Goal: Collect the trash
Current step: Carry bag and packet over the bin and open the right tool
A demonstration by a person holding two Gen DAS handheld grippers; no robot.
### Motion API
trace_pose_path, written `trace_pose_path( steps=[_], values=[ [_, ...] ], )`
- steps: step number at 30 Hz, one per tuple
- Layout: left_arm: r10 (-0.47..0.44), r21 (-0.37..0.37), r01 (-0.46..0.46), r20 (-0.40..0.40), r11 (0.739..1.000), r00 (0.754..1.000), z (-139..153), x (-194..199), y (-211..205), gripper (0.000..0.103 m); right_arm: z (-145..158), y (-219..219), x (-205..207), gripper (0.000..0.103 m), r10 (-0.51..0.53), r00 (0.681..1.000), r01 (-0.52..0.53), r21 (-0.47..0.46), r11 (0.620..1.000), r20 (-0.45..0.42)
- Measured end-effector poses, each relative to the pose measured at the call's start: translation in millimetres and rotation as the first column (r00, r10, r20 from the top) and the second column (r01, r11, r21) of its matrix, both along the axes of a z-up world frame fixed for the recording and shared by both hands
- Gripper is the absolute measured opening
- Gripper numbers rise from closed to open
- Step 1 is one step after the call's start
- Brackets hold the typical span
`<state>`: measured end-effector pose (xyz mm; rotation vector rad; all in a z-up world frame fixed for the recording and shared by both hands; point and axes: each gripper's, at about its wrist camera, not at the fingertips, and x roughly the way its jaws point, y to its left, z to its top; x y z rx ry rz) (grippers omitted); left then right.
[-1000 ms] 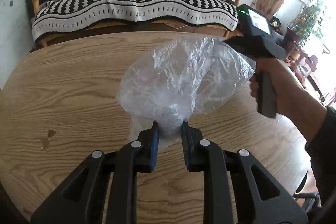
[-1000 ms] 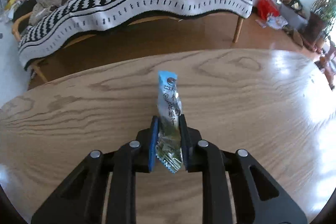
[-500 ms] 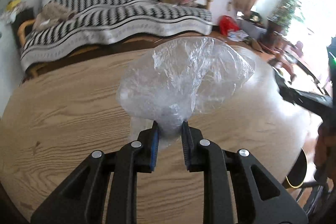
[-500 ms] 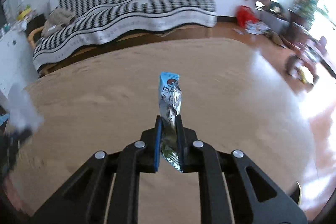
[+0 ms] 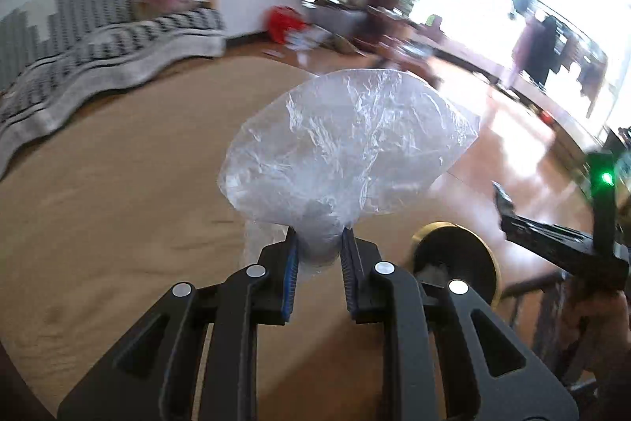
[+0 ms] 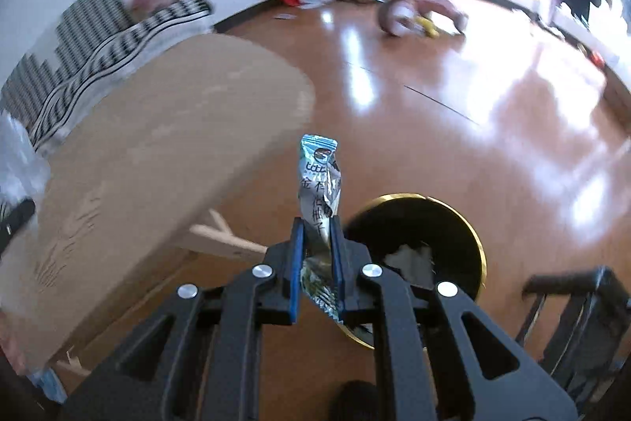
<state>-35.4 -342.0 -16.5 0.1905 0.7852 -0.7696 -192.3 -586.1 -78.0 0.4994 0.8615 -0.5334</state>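
1. The left gripper (image 5: 318,245) is clamped on the neck of a clear bag (image 5: 347,148), which balloons above the table (image 5: 118,184)
2. The right gripper (image 6: 316,237) is clamped on a wrapper (image 6: 320,180) standing upright between its pads, out past the table edge, above the floor (image 6: 434,129)
3. Just right of both grippers sits a gold-rimmed bin (image 6: 441,219) on the floor, with trash inside

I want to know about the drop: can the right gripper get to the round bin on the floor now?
Probably yes. The right gripper, shut on the snack wrapper, has passed the table edge, and nothing stands between it and the open bin.
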Motion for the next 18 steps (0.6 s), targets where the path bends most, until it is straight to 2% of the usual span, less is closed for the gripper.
trace_pose_path(
  steps=[3, 6, 11, 18],
  values=[
    [-0.095, 0.025, 0.095, -0.018, 0.995, 0.995, -21, -20, -42, 0.019, -21, -25, -15, 0.013, -0.043, 0.999, 0.045, 0.061, 0.997, -0.032],
    [-0.151, 0.044, 0.153, -0.043, 0.987, 0.988, -38, -30, -63, 0.019, -37, -36, -14, 0.013, -0.047, 0.995, 0.055, 0.090, 0.994, -0.086],
    [-0.179, 0.064, 0.186, -0.094, 0.981, 0.979, -66, -27, -81, 0.019, -54, -59, -16, 0.013, -0.062, 0.990, 0.078, 0.122, 0.989, -0.125],
    [-0.194, 0.061, 0.201, -0.115, 0.978, 0.974, -75, -31, -100, 0.019, -65, -76, -19, 0.013, -0.081, 0.988, 0.100, 0.139, 0.985, -0.134]
  ],
)
